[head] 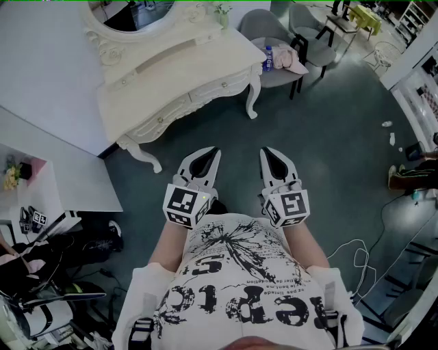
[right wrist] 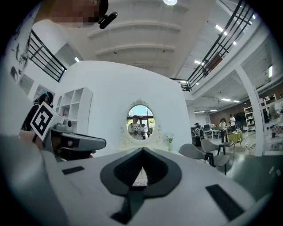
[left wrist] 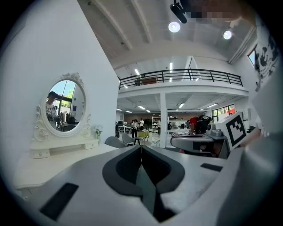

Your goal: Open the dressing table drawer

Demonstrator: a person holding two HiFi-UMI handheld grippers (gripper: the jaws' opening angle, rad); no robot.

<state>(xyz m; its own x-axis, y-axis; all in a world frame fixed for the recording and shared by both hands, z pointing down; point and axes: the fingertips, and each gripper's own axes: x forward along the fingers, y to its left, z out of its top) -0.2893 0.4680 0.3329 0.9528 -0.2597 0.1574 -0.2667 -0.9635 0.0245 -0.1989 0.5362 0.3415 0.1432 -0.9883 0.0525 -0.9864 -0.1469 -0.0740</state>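
Hovering side by side, left gripper (head: 207, 159) and right gripper (head: 271, 159) both pressed together, empty, well apart from the cream carved wooden desk (head: 222, 53), its cream knobbed drawers (head: 217, 88) shut.

The oval mirror (head: 133, 17) was cut off by the head view's top edge, the drawer knobs (head: 224, 85) were too small to make out, and the left hand-held gripper (left wrist: 141, 148) and right hand-held gripper (right wrist: 142, 151) each hid the drawers (head: 217, 89) in its own view.
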